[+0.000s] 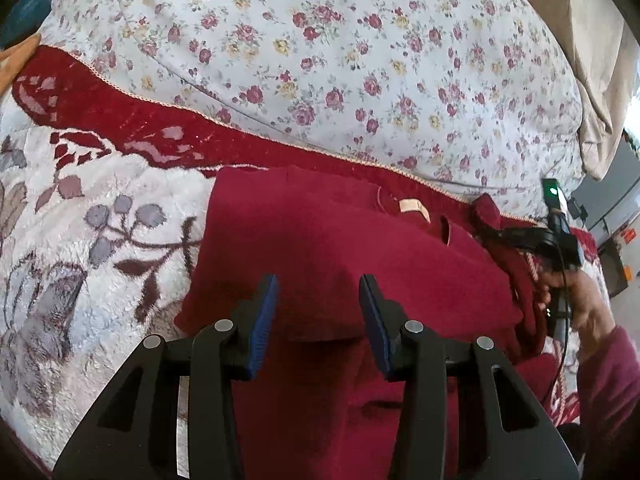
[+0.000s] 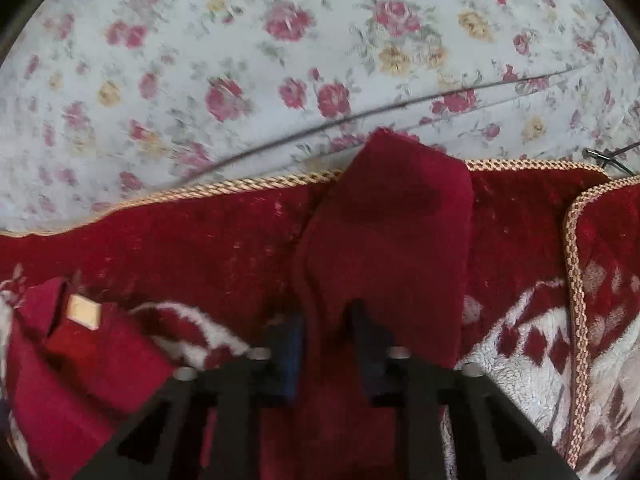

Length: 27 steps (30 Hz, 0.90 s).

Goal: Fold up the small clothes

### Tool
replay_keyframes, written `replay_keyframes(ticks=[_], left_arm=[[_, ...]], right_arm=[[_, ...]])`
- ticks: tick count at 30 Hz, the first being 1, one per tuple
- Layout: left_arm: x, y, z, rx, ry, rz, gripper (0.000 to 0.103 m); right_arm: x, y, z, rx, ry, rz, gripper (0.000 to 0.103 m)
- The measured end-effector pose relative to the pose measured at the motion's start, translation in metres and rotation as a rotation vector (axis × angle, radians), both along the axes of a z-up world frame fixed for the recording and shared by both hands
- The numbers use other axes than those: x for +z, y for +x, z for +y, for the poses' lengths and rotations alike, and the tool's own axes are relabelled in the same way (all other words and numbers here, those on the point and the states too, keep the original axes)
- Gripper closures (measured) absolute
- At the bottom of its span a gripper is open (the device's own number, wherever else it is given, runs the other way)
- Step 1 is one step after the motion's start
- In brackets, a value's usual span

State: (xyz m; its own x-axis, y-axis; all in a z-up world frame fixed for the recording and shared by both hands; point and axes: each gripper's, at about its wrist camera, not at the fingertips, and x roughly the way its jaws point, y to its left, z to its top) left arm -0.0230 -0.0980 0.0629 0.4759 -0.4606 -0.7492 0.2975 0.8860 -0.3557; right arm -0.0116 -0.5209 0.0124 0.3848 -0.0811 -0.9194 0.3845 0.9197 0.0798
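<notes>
A dark red fleece garment point(image 1: 340, 248) lies flat on a plush blanket point(image 1: 100, 208), with a beige neck label point(image 1: 412, 206) near its far edge. My left gripper point(image 1: 318, 304) is at the near hem, and a thick fold of the hem fills the space between its blue pads. At the garment's right side, my right gripper point(image 1: 490, 232) pinches the sleeve. In the blurred right wrist view the sleeve point(image 2: 392, 220) runs away from my right gripper point(image 2: 328, 340), which is shut on it. The garment body point(image 2: 80, 380) and its label point(image 2: 82, 312) lie to the left.
A floral quilt point(image 1: 320, 60) bulges behind the blanket's braided edge point(image 2: 248, 188), with a thin black cable point(image 2: 360, 116) across it. A person's hand point(image 1: 576, 292) and maroon sleeve point(image 1: 612, 372) hold the right gripper. Beige cloth point(image 1: 592, 60) hangs at the far right.
</notes>
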Motion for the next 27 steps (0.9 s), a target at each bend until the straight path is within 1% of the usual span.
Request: replay_keyframes(ticks=[1,3,5,8,10,11,13,14,15,16,17,18,19,20,22,23,25,26,27], left_arm=[[0.002,0.000,0.002,0.005,-0.007,-0.005,0.061],[0.006,-0.001,0.006,0.017,-0.015,-0.018,0.061],[0.009,-0.002,0.010,0.035,-0.022,-0.029,0.061],[0.011,0.001,0.020,0.071,-0.048,-0.029,0.061],[0.011,0.004,0.028,0.103,-0.068,-0.022,0.061],[0.010,0.004,0.030,0.114,-0.073,-0.018,0.061],[0.009,0.005,0.034,0.124,-0.077,-0.013,0.061],[0.008,0.005,0.035,0.126,-0.076,-0.010,0.057],[0.007,0.006,0.035,0.128,-0.079,-0.009,0.052],[0.006,0.006,0.036,0.129,-0.090,-0.004,0.050],[0.006,0.006,0.037,0.127,-0.107,0.001,0.047],[0.006,0.006,0.037,0.124,-0.119,0.002,0.044],[0.008,0.005,0.036,0.117,-0.127,0.000,0.042],[0.008,0.005,0.034,0.114,-0.123,-0.004,0.037],[0.014,0.006,0.023,0.087,-0.084,-0.021,0.036],[0.016,0.008,0.017,0.066,-0.068,-0.028,0.036],[0.018,0.013,0.004,0.027,-0.045,-0.024,0.036],[0.019,0.015,-0.001,0.018,-0.041,-0.017,0.036],[0.018,0.018,-0.006,0.016,-0.039,-0.010,0.036]], right_arm=[[0.006,-0.004,0.000,0.006,0.015,-0.021,0.092],[0.029,-0.017,0.003,0.040,0.071,-0.105,0.092],[0.056,-0.029,0.012,0.090,0.153,-0.209,0.092],[0.099,-0.044,0.048,0.217,0.237,-0.342,0.092],[0.115,-0.047,0.083,0.324,0.267,-0.388,0.092],[0.119,-0.046,0.105,0.390,0.274,-0.397,0.092],[0.115,-0.050,0.149,0.511,0.290,-0.393,0.092],[0.108,-0.051,0.167,0.560,0.291,-0.376,0.092],[0.095,-0.052,0.187,0.609,0.283,-0.339,0.092],[0.078,-0.051,0.203,0.648,0.272,-0.276,0.088],[0.065,-0.055,0.210,0.660,0.262,-0.225,0.084],[0.053,-0.058,0.214,0.664,0.261,-0.174,0.074],[0.048,-0.062,0.212,0.653,0.270,-0.159,0.068],[0.050,-0.071,0.205,0.624,0.282,-0.184,0.067],[0.062,-0.083,0.187,0.580,0.284,-0.225,0.061],[0.073,-0.095,0.174,0.556,0.281,-0.251,0.059],[0.090,-0.112,0.159,0.512,0.246,-0.294,0.056],[0.098,-0.119,0.150,0.476,0.212,-0.328,0.055],[0.104,-0.127,0.140,0.437,0.192,-0.359,0.047]])
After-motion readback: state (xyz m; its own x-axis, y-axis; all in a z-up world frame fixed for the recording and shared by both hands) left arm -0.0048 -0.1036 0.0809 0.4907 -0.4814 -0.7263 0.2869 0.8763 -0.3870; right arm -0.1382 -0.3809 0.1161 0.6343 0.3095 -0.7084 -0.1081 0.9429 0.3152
